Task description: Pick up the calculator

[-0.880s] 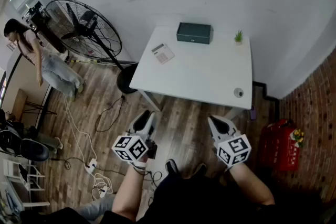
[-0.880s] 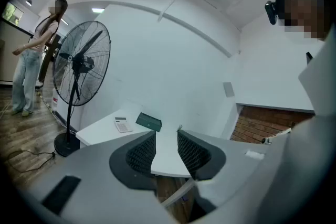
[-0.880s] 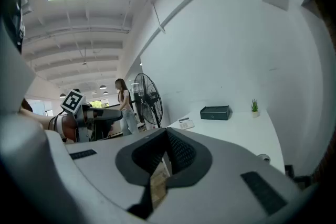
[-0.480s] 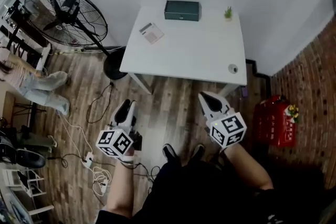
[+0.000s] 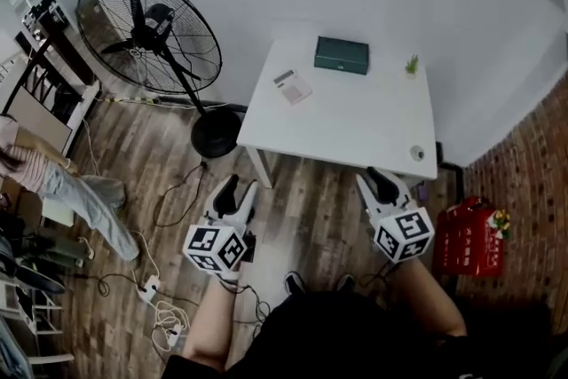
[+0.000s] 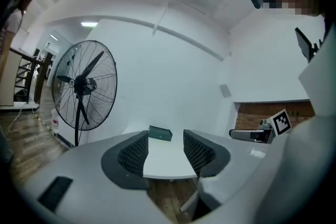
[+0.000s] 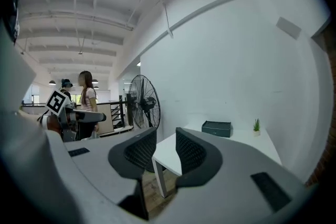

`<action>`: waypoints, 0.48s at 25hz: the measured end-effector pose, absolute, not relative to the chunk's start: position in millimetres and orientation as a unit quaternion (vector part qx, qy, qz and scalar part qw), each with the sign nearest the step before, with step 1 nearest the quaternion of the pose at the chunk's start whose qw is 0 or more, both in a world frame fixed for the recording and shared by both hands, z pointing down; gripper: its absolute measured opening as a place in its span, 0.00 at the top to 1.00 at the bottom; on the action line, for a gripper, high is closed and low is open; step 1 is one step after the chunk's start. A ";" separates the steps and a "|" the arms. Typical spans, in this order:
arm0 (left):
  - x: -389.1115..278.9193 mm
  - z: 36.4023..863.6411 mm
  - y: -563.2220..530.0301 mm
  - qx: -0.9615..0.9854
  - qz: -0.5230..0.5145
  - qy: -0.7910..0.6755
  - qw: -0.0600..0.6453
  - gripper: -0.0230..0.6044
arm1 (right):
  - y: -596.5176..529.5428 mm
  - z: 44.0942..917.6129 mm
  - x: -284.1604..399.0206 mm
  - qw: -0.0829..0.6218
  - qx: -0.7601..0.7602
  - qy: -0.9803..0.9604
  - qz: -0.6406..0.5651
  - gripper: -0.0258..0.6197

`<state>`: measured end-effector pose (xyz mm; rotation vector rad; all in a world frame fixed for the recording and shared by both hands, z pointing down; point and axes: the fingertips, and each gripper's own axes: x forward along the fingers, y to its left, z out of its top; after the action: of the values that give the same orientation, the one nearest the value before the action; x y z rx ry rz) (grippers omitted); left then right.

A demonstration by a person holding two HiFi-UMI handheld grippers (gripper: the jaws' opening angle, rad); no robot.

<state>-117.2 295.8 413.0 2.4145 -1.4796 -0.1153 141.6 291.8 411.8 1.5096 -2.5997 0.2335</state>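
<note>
Open floor [image 5: 306, 191] lies between me and the counter [image 5: 355, 133]. A fan [image 5: 149, 35] crowds its left side, a box [image 5: 342, 55] its far edge.

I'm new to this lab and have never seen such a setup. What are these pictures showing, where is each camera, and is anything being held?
No robot here: a person holds hand-held tongs in each hand, the left tongs and the right tongs. The patterned cubes are part of them. The top-down picture comes from a camera on the person's head; the other two come from cameras riding on each tool, looking along its jaws. Ahead stands a white table bearing a calculator, a dark green box, a tiny plant and a small round object. A big fan stands beside it. Both tongs are open and empty, short of the table; the calculator is not yet picked up.
</note>
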 end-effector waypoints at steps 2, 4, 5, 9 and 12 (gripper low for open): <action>-130.4 414.5 294.4 0.846 -0.044 -0.507 0.160 0.63 | 289.1 404.3 129.3 0.062 0.506 -0.857 0.075 0.72; -142.0 416.0 289.9 0.849 -0.049 -0.501 0.160 0.62 | 285.5 399.4 117.4 0.063 0.512 -0.853 0.075 0.71; -146.4 416.5 287.3 0.851 -0.051 -0.498 0.160 0.62 | 283.7 398.6 112.0 0.064 0.514 -0.852 0.074 0.71; -155.6 419.9 277.4 0.855 -0.051 -0.490 0.163 0.61 | 275.4 405.8 98.9 0.068 0.512 -0.853 0.076 0.71; -161.0 422.7 265.6 0.852 -0.051 -0.491 0.171 0.61 | 262.3 406.5 92.9 0.078 0.509 -0.854 0.072 0.70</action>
<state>-161.0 265.6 422.7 2.4202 -1.3955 -0.1461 92.9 262.3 406.5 1.5235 -2.5592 0.2142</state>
